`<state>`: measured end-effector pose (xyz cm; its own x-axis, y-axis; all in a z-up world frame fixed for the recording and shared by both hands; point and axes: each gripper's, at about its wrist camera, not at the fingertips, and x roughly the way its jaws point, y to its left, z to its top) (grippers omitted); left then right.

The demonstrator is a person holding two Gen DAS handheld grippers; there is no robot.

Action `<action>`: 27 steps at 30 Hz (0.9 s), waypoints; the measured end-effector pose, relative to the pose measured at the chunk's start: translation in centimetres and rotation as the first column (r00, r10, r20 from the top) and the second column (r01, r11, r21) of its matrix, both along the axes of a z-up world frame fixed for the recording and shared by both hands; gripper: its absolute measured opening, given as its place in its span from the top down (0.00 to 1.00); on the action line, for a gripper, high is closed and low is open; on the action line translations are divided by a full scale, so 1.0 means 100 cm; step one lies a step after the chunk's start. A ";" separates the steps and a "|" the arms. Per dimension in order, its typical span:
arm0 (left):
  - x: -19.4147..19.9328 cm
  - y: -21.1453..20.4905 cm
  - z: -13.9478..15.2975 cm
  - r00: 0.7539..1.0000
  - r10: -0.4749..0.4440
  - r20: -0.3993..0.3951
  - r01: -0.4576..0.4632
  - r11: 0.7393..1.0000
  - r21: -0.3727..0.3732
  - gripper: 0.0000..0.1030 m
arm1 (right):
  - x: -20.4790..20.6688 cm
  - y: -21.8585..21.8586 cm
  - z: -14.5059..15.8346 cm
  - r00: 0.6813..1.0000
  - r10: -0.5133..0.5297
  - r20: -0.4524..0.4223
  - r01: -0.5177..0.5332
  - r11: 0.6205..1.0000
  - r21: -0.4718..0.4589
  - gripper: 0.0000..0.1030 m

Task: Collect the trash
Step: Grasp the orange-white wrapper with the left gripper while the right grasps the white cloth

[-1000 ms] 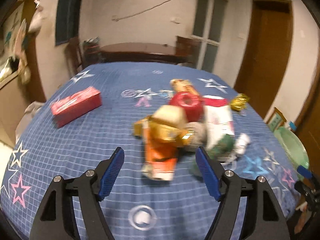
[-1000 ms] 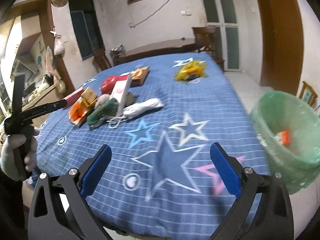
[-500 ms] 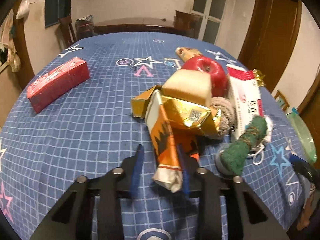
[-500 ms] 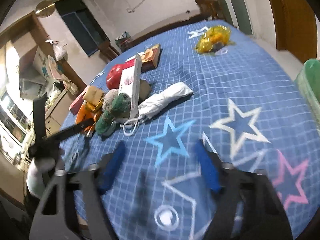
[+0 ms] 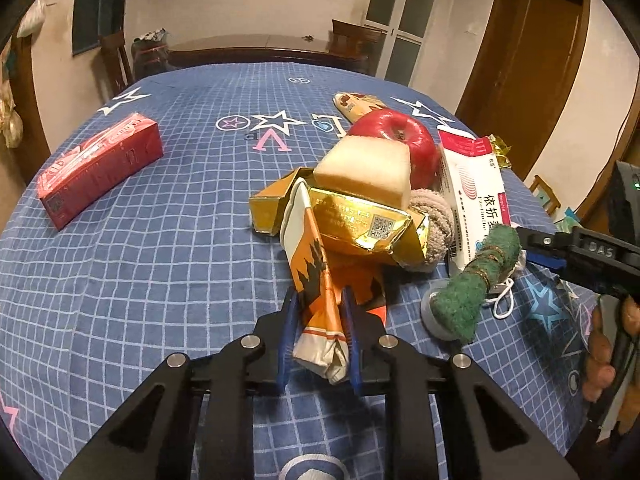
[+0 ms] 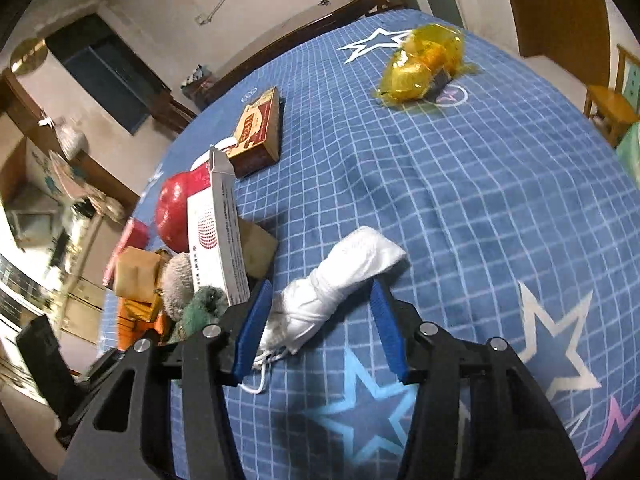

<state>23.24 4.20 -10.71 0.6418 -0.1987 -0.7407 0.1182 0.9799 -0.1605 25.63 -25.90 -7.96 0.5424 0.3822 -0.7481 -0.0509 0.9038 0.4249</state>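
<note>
A heap of trash lies on the blue checked cloth [image 5: 160, 280]. My left gripper [image 5: 320, 296] is shut on the near end of an orange and white wrapper [image 5: 316, 264], which runs under a gold box [image 5: 360, 224]. In the right wrist view my right gripper [image 6: 320, 286] straddles a rolled white face mask [image 6: 344, 268]. Its jaws are closing. The left pad touches the mask and the right pad stands apart from it. The right gripper [image 5: 560, 248] also shows at the right edge of the left wrist view, held by a hand.
In the heap are a red apple [image 5: 396, 140], a pale sponge [image 5: 364, 168], a grey cloth [image 5: 436, 220], a green scouring pad [image 5: 476, 280] and a white medicine box [image 5: 476, 196]. A red carton [image 5: 96, 168] lies at the left. A yellow wrapper [image 6: 424, 64] and a brown packet [image 6: 256, 132] lie farther back.
My left gripper came down to the heap and closed on the orange wrapper. My right gripper swung left from the green bin side to the white mask, its jaws narrowing around it.
</note>
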 end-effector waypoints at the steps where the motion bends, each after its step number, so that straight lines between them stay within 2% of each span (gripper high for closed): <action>1: 0.001 0.001 0.000 1.000 -0.005 -0.001 0.005 1.000 -0.001 0.77 | -0.001 0.004 0.001 1.000 0.012 0.008 -0.012 0.999 -0.032 0.53; 3: 0.001 0.001 -0.001 1.000 -0.026 0.000 0.026 1.000 0.004 0.77 | 0.002 0.010 0.002 0.999 0.041 0.019 -0.039 0.996 -0.081 0.54; 6: 0.003 0.002 -0.001 0.998 -0.059 -0.004 0.058 0.998 -0.010 0.77 | 0.007 0.024 0.006 0.990 0.136 0.028 -0.130 0.980 -0.150 0.66; 8: 0.005 0.004 -0.001 0.997 -0.079 -0.010 0.078 0.997 -0.027 0.77 | 0.009 0.030 0.011 0.980 0.196 0.028 -0.185 0.956 -0.226 0.72; 9: 0.007 0.006 -0.001 0.996 -0.091 -0.014 0.090 0.995 -0.044 0.77 | 0.009 0.032 0.015 0.973 0.228 0.025 -0.213 0.941 -0.262 0.79; 10: 0.007 0.008 -0.002 0.995 -0.095 -0.015 0.094 0.994 -0.055 0.77 | 0.009 0.032 0.019 0.967 0.254 0.014 -0.239 0.926 -0.291 0.79; 12: 0.009 0.011 -0.002 0.994 -0.103 -0.018 0.101 0.992 -0.081 0.77 | 0.009 0.029 0.026 0.954 0.297 -0.026 -0.288 0.894 -0.342 0.79; 15: 0.009 0.012 -0.002 0.992 -0.122 -0.017 0.120 0.989 -0.085 0.77 | 0.003 0.025 0.034 0.920 0.368 -0.132 -0.389 0.824 -0.412 0.79; 17: 0.009 0.010 -0.002 0.991 -0.129 -0.018 0.127 0.988 -0.084 0.77 | 0.002 0.025 0.030 0.888 0.408 -0.211 -0.459 0.794 -0.399 0.79; 18: 0.009 0.010 -0.002 0.991 -0.131 -0.018 0.129 0.988 -0.081 0.77 | 0.001 0.025 0.027 0.884 0.410 -0.225 -0.467 0.788 -0.401 0.79; 20: 0.009 0.007 -0.002 0.991 -0.133 -0.017 0.131 0.988 -0.077 0.77 | 0.002 0.024 0.021 0.883 0.398 -0.249 -0.468 0.788 -0.400 0.76; 21: 0.010 0.005 -0.002 0.991 -0.133 -0.017 0.131 0.989 -0.074 0.77 | -0.001 0.022 0.018 0.892 0.383 -0.239 -0.450 0.802 -0.394 0.75; 23: 0.011 0.004 -0.003 0.991 -0.131 -0.016 0.129 0.989 -0.070 0.77 | 0.000 0.019 0.017 0.916 0.348 -0.199 -0.399 0.833 -0.382 0.72; 25: 0.012 0.002 -0.004 0.992 -0.124 -0.014 0.122 0.990 -0.068 0.75 | -0.001 0.015 0.020 0.943 0.304 -0.138 -0.334 0.866 -0.371 0.58; 27: 0.014 0.001 -0.004 0.994 -0.110 -0.012 0.109 0.992 -0.065 0.74 | -0.003 0.014 0.018 0.954 0.280 -0.108 -0.300 0.884 -0.359 0.58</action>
